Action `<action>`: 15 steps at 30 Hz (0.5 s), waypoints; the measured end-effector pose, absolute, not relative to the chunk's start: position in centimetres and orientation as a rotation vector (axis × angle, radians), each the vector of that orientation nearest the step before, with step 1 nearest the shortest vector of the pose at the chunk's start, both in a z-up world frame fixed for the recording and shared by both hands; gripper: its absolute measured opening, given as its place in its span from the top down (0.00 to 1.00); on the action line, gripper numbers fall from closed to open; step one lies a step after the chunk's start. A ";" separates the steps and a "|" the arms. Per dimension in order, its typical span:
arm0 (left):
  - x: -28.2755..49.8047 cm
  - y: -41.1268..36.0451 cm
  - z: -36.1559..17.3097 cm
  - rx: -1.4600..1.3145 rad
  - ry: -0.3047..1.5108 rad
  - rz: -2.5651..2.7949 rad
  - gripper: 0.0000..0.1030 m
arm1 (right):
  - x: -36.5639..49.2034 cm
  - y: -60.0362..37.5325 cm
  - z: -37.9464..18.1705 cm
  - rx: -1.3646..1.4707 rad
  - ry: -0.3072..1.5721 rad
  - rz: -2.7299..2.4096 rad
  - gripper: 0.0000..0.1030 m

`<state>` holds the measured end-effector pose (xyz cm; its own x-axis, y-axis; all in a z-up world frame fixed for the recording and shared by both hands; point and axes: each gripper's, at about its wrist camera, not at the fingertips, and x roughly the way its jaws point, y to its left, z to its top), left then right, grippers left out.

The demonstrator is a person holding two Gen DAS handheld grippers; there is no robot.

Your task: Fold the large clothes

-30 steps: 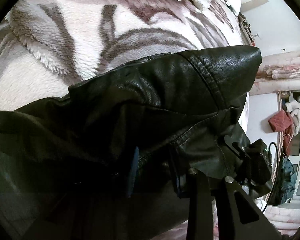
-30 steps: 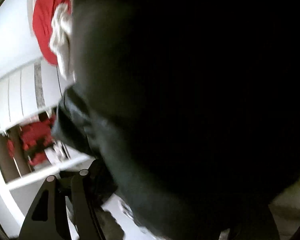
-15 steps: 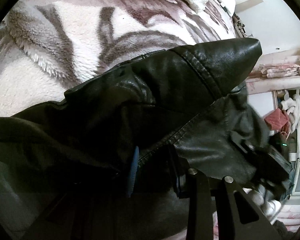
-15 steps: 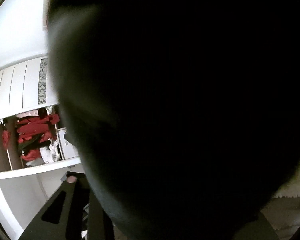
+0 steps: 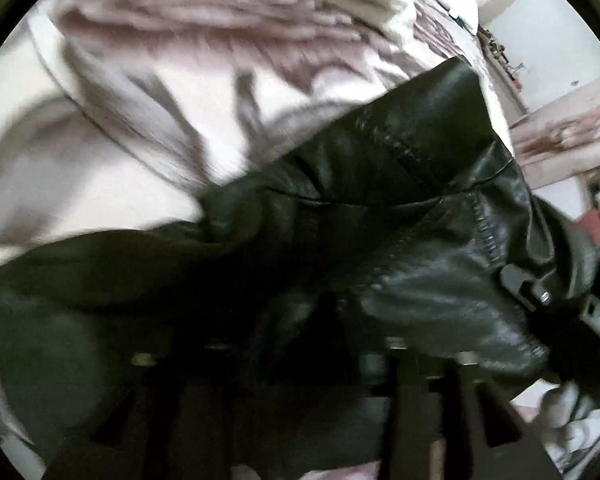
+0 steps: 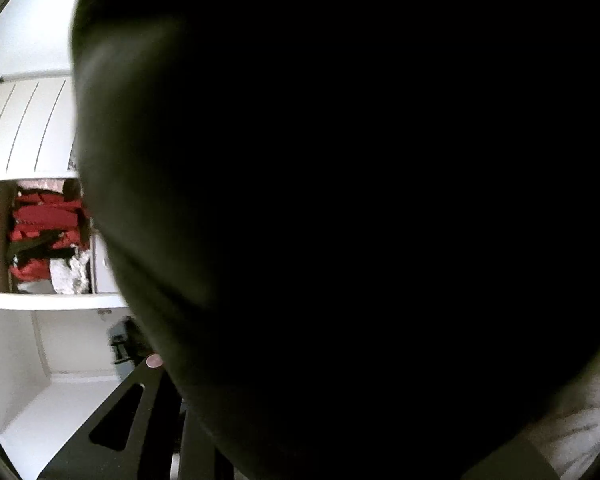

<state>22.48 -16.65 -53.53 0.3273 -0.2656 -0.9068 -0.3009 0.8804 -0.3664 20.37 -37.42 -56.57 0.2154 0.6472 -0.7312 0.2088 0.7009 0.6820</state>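
Black leather jacket [image 5: 400,208] lifted over the plush patterned blanket [image 5: 148,92].
Left gripper [image 5: 300,356] has just been opening, jacket between its spread fingers; right gripper's [image 6: 168,420] fingers are hidden under leather, grip unclear.

A fluffy cream blanket with mauve leaf pattern [image 5: 148,80] covers the bed, while white wardrobe shelves [image 6: 40,302] hold red folded clothes [image 6: 46,220].

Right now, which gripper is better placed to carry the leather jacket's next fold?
Right, probably: the right gripper has just been closing under the draped leather jacket, while the left gripper has just been opening, jaws apart.
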 end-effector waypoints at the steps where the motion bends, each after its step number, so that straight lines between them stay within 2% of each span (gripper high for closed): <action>1: 21.8 -16.3 -52.9 -0.511 1.243 0.049 0.06 | 20.3 -36.9 -56.1 0.777 1.347 0.350 0.76; 2: 21.2 -15.9 -52.3 -0.502 1.229 0.068 0.02 | 20.3 -36.3 -55.6 0.766 1.343 0.344 0.76; 15: 12.4 -8.8 -53.5 -0.578 1.249 0.280 0.02 | 18.8 -23.6 -47.9 0.403 1.244 0.361 0.77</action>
